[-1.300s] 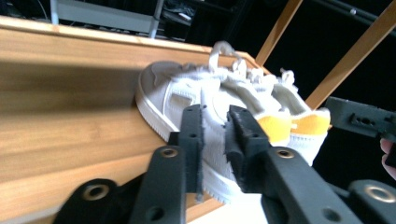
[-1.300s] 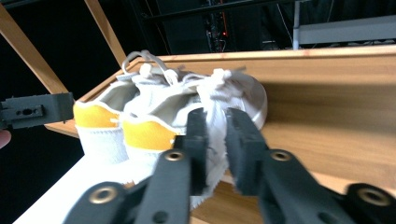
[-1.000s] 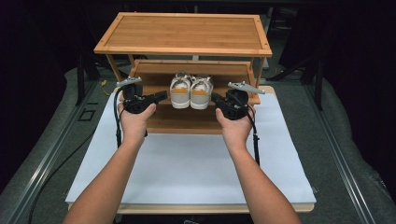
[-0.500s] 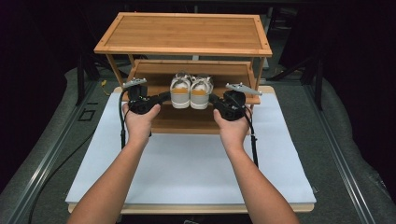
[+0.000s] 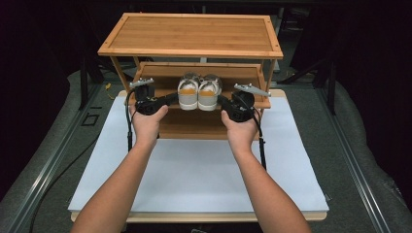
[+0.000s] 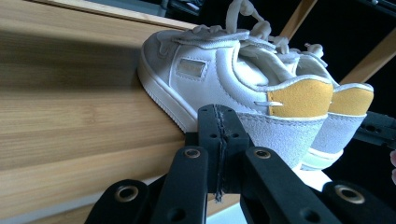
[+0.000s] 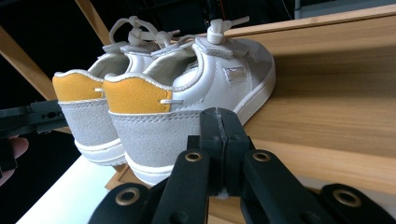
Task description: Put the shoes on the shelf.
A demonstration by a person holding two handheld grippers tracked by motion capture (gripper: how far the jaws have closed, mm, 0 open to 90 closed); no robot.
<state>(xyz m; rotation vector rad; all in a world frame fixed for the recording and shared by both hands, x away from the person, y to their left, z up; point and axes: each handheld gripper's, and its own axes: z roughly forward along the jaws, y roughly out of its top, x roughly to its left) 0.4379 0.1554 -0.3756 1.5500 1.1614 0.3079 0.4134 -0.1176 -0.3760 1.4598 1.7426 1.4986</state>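
Observation:
A pair of white sneakers with yellow heel tabs stands on the middle shelf [image 5: 160,77] of a bamboo rack, heels towards me. The left shoe [image 5: 188,90] and the right shoe [image 5: 209,91] touch each other. My left gripper [image 5: 172,99] is shut and empty, its tip beside the left shoe's heel [image 6: 280,130]. My right gripper [image 5: 221,100] is shut too, its tip at the outer side of the right shoe's heel [image 7: 149,135]. In the gripper views, the left gripper [image 6: 219,135] and the right gripper [image 7: 218,140] each show pressed-together jaws just short of the heel.
The rack's top shelf [image 5: 194,34] overhangs the shoes, and a lower shelf [image 5: 189,126] lies under my hands. The rack stands on a white board [image 5: 194,174] over a wooden table. Slanted rack posts [image 6: 373,58] rise behind the shoes. Dark floor surrounds the table.
Both hands have edged inward a little, bringing the shut grippers closer to the sides of the pair. The shoes have not moved.

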